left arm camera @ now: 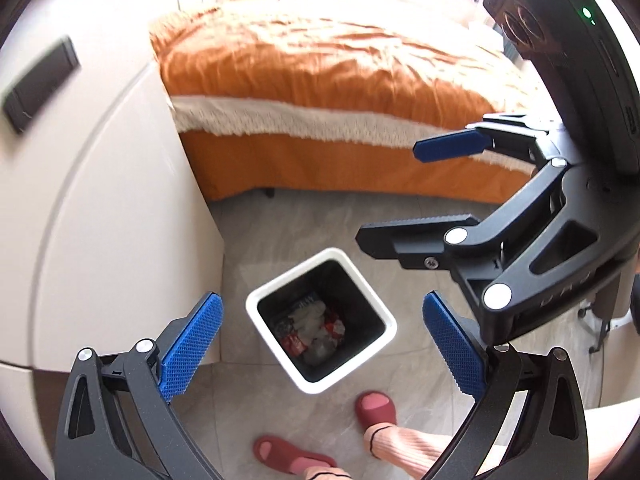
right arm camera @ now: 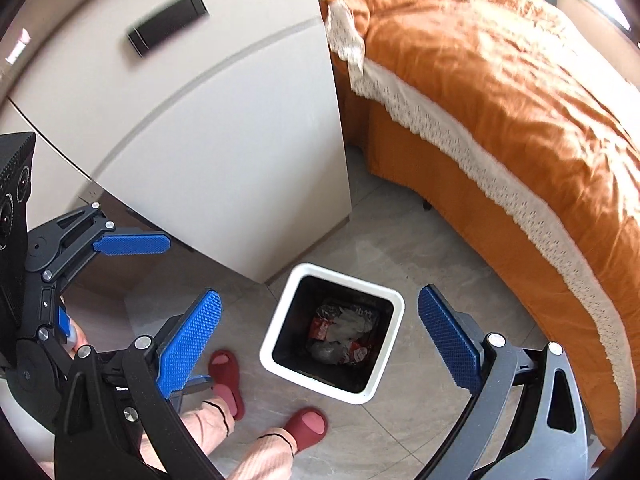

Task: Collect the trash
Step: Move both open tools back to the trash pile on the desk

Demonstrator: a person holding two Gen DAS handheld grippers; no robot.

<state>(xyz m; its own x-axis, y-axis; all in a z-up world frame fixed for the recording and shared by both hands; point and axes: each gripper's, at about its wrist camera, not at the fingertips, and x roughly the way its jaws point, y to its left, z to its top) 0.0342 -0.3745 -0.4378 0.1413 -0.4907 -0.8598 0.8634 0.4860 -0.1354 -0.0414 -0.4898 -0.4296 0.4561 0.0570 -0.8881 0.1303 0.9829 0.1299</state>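
A white square bin point(left arm camera: 380, 312) with a black liner stands on the grey tile floor; it also shows in the right wrist view point(right arm camera: 394, 304). Crumpled white and red trash point(left arm camera: 316, 332) lies at its bottom, seen too in the right wrist view point(right arm camera: 344, 336). My left gripper point(left arm camera: 322, 344) hovers above the bin, open and empty. My right gripper point(right arm camera: 330, 340) hovers above it too, open and empty. The right gripper shows in the left wrist view point(left arm camera: 396, 196) at the upper right; the left gripper shows in the right wrist view point(right arm camera: 148, 280) at the left.
A white cabinet point(right arm camera: 224, 152) stands left of the bin. A bed with an orange cover point(right arm camera: 500, 92) lies beyond it. My feet in red slippers point(left arm camera: 376, 408) stand beside the bin.
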